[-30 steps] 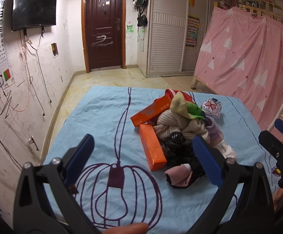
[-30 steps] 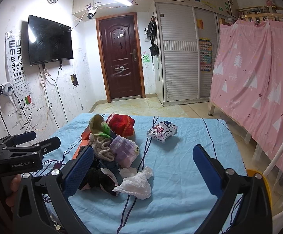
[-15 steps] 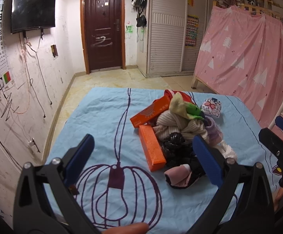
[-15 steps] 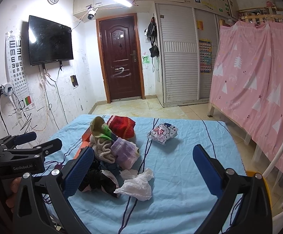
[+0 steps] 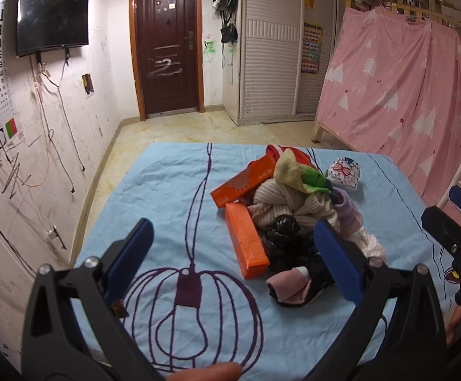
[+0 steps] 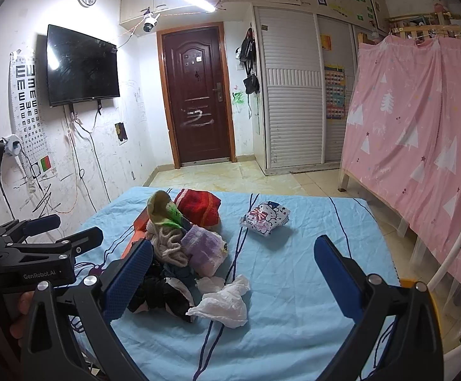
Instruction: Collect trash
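"GenRobot.AI" on the left gripper (image 6: 52, 231); E-rows on the eye chart (image 6: 29, 101).

A pile of clothes (image 6: 179, 247) is lying on the bed (image 6: 309, 285). Two boxes (image 5: 246, 244) are sitting on the left side of the pile. A crumpled tissue (image 6: 224, 301) is lying just in front of it. A small packet (image 6: 265, 217) is resting apart, to the right. A door (image 6: 195, 95) is standing behind the bed.
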Tool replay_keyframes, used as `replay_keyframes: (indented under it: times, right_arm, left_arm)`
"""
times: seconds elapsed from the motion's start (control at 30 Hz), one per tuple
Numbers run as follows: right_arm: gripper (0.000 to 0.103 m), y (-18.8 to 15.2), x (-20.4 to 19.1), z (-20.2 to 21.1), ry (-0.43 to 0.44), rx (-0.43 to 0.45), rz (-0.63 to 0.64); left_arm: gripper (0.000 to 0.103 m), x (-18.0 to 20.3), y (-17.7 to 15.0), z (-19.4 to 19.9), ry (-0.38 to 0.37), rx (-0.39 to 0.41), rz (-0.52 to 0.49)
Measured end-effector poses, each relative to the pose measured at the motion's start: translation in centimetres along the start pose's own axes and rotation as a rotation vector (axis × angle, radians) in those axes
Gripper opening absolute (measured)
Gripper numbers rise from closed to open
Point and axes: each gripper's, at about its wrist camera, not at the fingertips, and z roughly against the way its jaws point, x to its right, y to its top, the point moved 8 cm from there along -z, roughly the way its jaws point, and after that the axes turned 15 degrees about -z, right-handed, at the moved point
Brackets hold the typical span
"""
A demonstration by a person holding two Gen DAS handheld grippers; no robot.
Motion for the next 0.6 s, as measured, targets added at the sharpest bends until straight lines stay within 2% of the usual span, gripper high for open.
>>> replay_keyframes:
  times: [0.6]
  right_arm:
    - [0.095, -0.03, -0.05, -0.02, 0.000, -0.001, 0.003]
  left_arm:
    - [0.097, 0.05, 0.03, -0.03, -0.002, -0.001, -0.002]
